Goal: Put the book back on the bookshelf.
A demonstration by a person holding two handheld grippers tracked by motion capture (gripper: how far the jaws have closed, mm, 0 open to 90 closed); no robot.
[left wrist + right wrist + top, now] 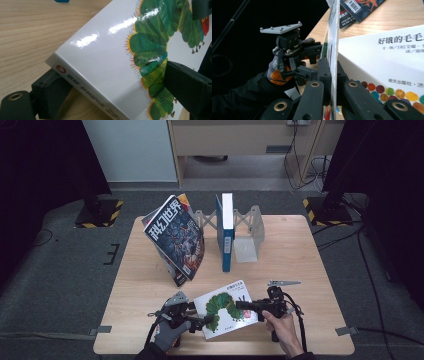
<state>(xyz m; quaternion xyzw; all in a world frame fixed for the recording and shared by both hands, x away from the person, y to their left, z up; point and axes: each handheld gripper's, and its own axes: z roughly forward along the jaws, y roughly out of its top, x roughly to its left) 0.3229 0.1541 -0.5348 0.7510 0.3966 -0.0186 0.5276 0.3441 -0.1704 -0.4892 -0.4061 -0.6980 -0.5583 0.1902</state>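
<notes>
Here my right claw [333, 75] pinches the raised front cover of the caterpillar book [226, 308] lying on the worktop [140, 275] between my hands, while my left claw [105, 82] clamps its spine edge.

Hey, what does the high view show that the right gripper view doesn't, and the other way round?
High view: the blue book upright by the grey stand, and the table edge to edge. Right gripper view: the right tool pinching the cover of the caterpillar book edge-on, with coloured dots on the page beneath. Both: that book, the magazine and the left tool.
</notes>
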